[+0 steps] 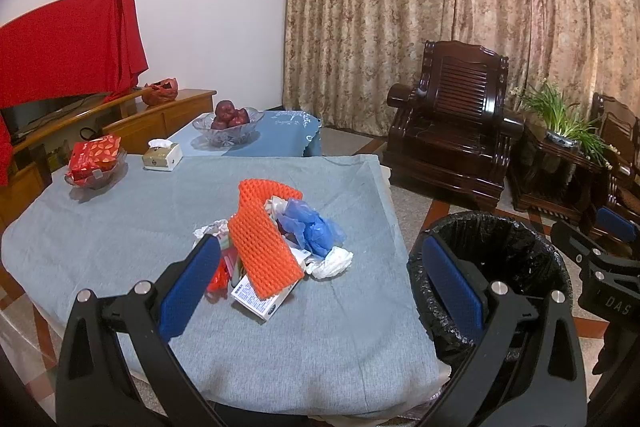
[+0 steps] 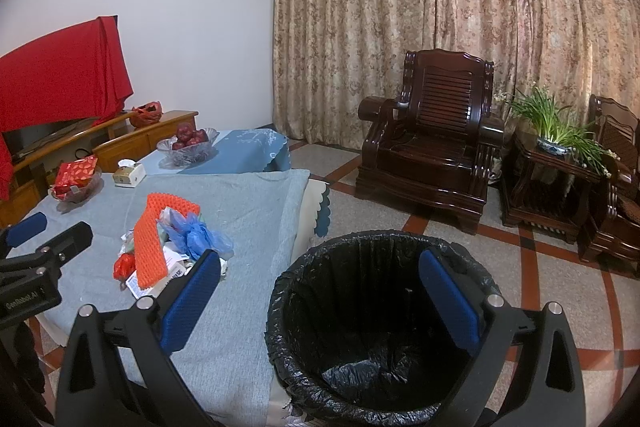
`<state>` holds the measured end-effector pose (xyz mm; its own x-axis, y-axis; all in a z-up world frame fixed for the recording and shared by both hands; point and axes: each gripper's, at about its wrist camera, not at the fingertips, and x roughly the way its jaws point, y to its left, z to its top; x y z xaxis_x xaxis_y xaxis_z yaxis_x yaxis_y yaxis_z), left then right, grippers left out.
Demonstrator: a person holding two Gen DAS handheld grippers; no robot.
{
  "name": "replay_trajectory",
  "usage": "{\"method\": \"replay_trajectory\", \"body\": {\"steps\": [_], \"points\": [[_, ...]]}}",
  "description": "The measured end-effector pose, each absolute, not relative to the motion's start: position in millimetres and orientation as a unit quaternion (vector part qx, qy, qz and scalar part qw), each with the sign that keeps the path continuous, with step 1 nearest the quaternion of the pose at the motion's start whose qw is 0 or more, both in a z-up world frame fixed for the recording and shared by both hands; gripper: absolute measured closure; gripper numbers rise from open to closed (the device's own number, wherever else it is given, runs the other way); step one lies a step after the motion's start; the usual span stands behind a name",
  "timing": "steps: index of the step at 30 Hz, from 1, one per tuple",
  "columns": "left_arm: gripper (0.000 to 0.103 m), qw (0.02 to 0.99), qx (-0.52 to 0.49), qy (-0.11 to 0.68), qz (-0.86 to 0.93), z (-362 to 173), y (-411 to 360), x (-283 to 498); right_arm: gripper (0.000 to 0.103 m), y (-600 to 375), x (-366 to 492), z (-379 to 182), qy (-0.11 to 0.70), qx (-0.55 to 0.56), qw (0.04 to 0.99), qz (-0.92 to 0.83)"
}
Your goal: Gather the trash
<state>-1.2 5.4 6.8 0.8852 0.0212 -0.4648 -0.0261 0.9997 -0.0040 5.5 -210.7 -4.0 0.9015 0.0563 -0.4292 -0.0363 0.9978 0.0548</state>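
Still untouched — trash pile (image 1: 276, 247), bin (image 2: 376, 327)

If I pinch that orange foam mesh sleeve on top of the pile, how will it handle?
The orange foam mesh sleeve already bends over the pile, so probably floppy. Its open netting suggests it is very light and squashes between fingers. It may drag the crumpled blue plastic bag beside it.

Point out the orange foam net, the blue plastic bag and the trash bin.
orange foam net (image 1: 262, 247): left wrist view, middle of its long strip.
blue plastic bag (image 1: 316, 225): left wrist view, crumpled middle.
trash bin (image 2: 304, 263): right wrist view, black-lined rim.
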Motion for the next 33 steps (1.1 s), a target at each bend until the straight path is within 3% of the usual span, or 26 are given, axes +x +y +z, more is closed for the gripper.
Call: {"method": "replay_trajectory", "body": {"steps": [33], "points": [[0.005,0.971,-0.005,0.240,0.011,7.0,5.9,-1.2,0.006,-212.6,5.9,-4.7,0.224,0.024,0.974,0.023]]}}
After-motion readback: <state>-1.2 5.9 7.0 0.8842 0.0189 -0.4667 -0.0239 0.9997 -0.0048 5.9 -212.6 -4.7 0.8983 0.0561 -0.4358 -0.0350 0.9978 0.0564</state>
